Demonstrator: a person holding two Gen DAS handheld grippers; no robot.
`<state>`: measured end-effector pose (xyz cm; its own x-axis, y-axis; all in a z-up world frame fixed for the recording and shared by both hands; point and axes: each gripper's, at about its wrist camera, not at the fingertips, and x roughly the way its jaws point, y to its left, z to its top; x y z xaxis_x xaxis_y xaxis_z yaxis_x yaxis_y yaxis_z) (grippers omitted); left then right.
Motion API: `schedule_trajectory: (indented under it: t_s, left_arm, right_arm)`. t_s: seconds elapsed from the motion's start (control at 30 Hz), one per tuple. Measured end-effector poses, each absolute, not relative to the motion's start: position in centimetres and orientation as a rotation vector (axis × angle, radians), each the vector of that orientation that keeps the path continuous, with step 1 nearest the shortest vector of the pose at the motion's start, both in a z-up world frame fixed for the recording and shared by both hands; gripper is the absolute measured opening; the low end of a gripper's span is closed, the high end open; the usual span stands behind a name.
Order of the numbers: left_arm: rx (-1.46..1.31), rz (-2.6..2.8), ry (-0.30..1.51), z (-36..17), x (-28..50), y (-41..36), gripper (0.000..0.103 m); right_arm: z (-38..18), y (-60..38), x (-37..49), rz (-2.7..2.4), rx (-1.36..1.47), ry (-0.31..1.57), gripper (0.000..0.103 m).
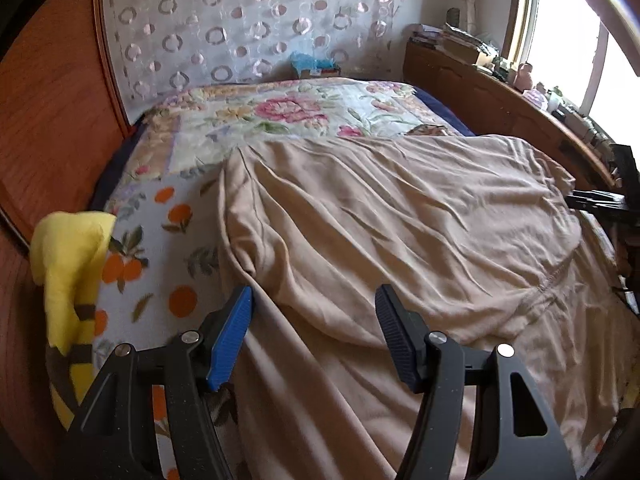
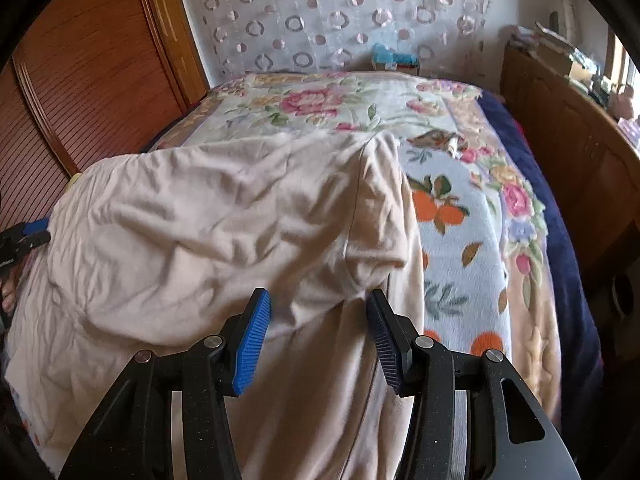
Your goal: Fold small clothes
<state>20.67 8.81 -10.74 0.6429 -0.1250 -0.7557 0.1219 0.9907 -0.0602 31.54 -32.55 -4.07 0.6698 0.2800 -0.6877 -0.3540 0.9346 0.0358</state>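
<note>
From my left wrist view, a yellow cloth [image 1: 68, 256] sits at the far left edge of the frame on the floral bedspread [image 1: 168, 224], and the beige garment [image 1: 400, 216] fills the middle and right, lying flat on the bed with its long axis running away from me toward the upper right. My left tongs [image 1: 314, 300] stand open at the lower centre over the garment's left edge, the fabric passing between the pads but not pinched. At the far right of that frame I can just see the other tool. In the right wrist view the garment [image 2: 208, 220] spreads across the left and centre, and my right tongs [image 2: 318, 304] stand about half open over its right edge, gripping nothing. I judge each hand is nearest its own side edge, so both edges look equally reachable.
</note>
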Motion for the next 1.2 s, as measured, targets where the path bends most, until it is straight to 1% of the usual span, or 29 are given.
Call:
schedule_trajectory:
  t_s: [0.1, 0.2, 0.5, 0.73, 1.03, 1.07, 1.1, 1.13, 1.17, 1.2]
  left_arm:
    - [-0.043, -0.150, 0.874, -11.0, 20.4, 9.0, 0.064]
    - [-0.062, -0.156, 0.881, -11.1, 20.2, 8.8, 0.064]
    - [-0.056, -0.188, 0.848, -9.5, 19.3, 7.2, 0.064]
    - [-0.077, -0.126, 0.923, -11.2, 21.2, 8.2, 0.064]
    - [-0.130, -0.093, 0.902, -11.5, 24.0, 10.2, 0.064]
    - [-0.132, -0.097, 0.900, -11.6, 24.2, 10.3, 0.063]
    - [-0.129, -0.101, 0.898, -11.6, 24.5, 10.2, 0.056]
    - [-0.119, -0.098, 0.898, -11.7, 24.7, 10.2, 0.047]
    - [-0.106, -0.093, 0.894, -11.7, 24.9, 10.1, 0.044]
    - [-0.095, -0.094, 0.890, -11.7, 25.1, 10.0, 0.038]
  right_arm:
    - [-4.7, -32.1, 31.6, 0.350, -0.118, 0.733, 0.052]
    - [-5.6, -31.7, 30.9, 0.346, -0.138, 0.716, 0.055]
    - [-6.1, -31.5, 31.2, 0.345, -0.147, 0.716, 0.056]
    - [-6.0, -31.1, 31.4, 0.343, -0.169, 0.717, 0.059]
    - [-6.1, -31.4, 31.6, 0.352, -0.161, 0.717, 0.059]
    - [-6.1, -31.4, 31.6, 0.351, -0.162, 0.716, 0.060]
    - [-6.1, -31.3, 31.6, 0.351, -0.163, 0.715, 0.060]
    - [-6.1, -31.4, 31.6, 0.351, -0.163, 0.715, 0.060]
    - [-6.2, -31.3, 31.6, 0.351, -0.164, 0.715, 0.060]
    - [-6.1, -31.4, 31.6, 0.350, -0.163, 0.715, 0.060]
